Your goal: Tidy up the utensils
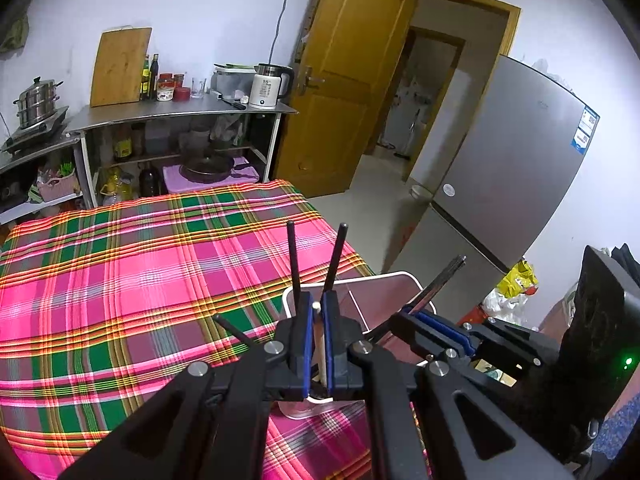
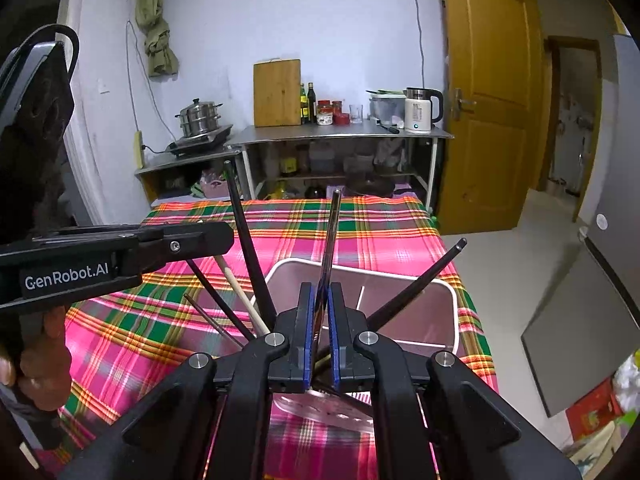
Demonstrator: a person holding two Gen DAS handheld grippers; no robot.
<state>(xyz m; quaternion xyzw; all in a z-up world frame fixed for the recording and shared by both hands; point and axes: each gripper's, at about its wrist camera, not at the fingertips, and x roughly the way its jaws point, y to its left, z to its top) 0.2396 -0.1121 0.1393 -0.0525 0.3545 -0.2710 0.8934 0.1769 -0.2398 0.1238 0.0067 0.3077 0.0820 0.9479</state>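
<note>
Both grippers clamped: left gripper [image 1: 319,332] on pale chopstick [image 1: 318,344], right gripper [image 2: 320,320] on metal utensil [image 2: 330,240].

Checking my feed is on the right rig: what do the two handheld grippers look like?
Both are black plastic, with blue pads inside the fingers and silver pivot bolts. The left gripper carries white GenRobot.AI lettering on its side. The right gripper has a green light glowing on its body.

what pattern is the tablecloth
Pink, green and yellow plaid tablecloth; it shows best in the left wrist view.
</note>
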